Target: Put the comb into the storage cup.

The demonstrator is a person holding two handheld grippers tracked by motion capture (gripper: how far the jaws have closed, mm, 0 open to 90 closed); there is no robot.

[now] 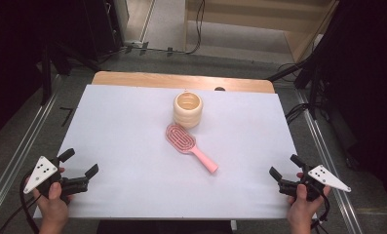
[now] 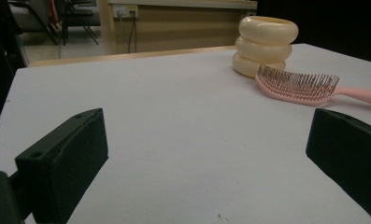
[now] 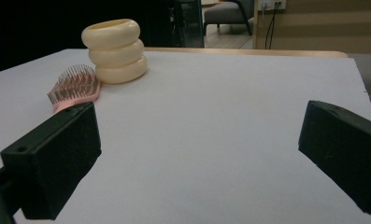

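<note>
In the left gripper view the handle of the pink hairbrush (image 2: pixel 299 87) is cut off by the right edge, and the foot of the cream ribbed cup (image 2: pixel 265 45) is partly covered by the brush head. In the right gripper view the brush handle is hidden behind the near black jaw, so that only the bristled head (image 3: pixel 74 87) is seen. In the high view the person's forearms are cut off by the bottom edge, and the inside of the cup (image 1: pixel 188 109) is too small for any contents to be told. The surroundings beyond the white table (image 1: pixel 132 126) are lost in darkness
</note>
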